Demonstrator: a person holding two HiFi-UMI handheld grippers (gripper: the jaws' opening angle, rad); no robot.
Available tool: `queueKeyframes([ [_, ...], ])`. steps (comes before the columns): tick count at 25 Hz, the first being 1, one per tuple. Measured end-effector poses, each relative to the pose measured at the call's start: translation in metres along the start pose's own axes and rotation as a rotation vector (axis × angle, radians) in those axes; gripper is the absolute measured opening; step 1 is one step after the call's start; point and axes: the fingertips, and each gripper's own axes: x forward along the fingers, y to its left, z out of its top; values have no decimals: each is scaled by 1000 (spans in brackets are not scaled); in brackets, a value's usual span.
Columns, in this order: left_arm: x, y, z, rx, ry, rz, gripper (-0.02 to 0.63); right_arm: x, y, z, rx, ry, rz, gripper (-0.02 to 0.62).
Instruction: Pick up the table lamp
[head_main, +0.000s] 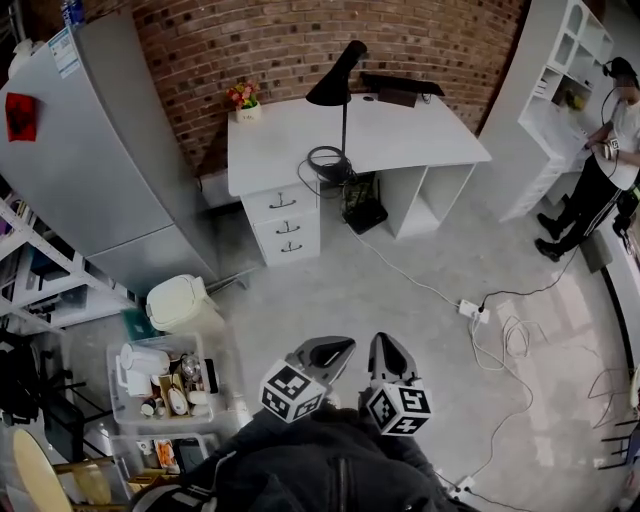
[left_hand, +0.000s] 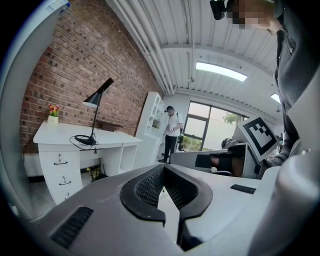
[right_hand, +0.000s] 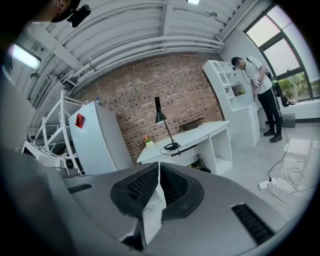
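While both claws hang low in the head view, well apart from the desk, the table lamp stands upright on the desk's front edge, just above the drawers. Its long axis is the thin black stem, which runs vertically. The matte black conical shade tilts off the top, its narrow end high and its wide mouth facing down and toward the flower pot at the desk's far corner. A black cord lies coiled around the round base.

The left claw has its jaws pressed together with nothing between them. The right claw is closed and empty in the same way. In each gripper view the ribbed black pads meet at the tips, and both claws face the desk.

The desk is smooth and white and backs onto a rough red brick wall. A black bag sits in the open bay beneath it. Polished grey floor lies between the claws and the desk. A cream bin and a clear crate of cups stand on the floor to the left. To the right, a white power strip lies with loose cables trailing from it. A tall grey fridge stands at the left. At the far right a person faces a white shelf unit.
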Motion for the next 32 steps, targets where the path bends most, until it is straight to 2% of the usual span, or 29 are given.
queueKeyframes([
  [8, 19, 19, 0, -30, -9, 39, 8, 27, -6, 3, -20, 29, 53, 12],
  [15, 17, 27, -3, -57, 8, 56, 8, 40, -8, 5, 3, 37, 53, 12],
  [22, 29, 41, 1, -47, 15, 57, 8, 61, -3, 1, -4, 61, 93, 12],
  [32, 70, 106, 30, -47, 10, 60, 8, 117, -36, 23, 32, 55, 15, 12],
])
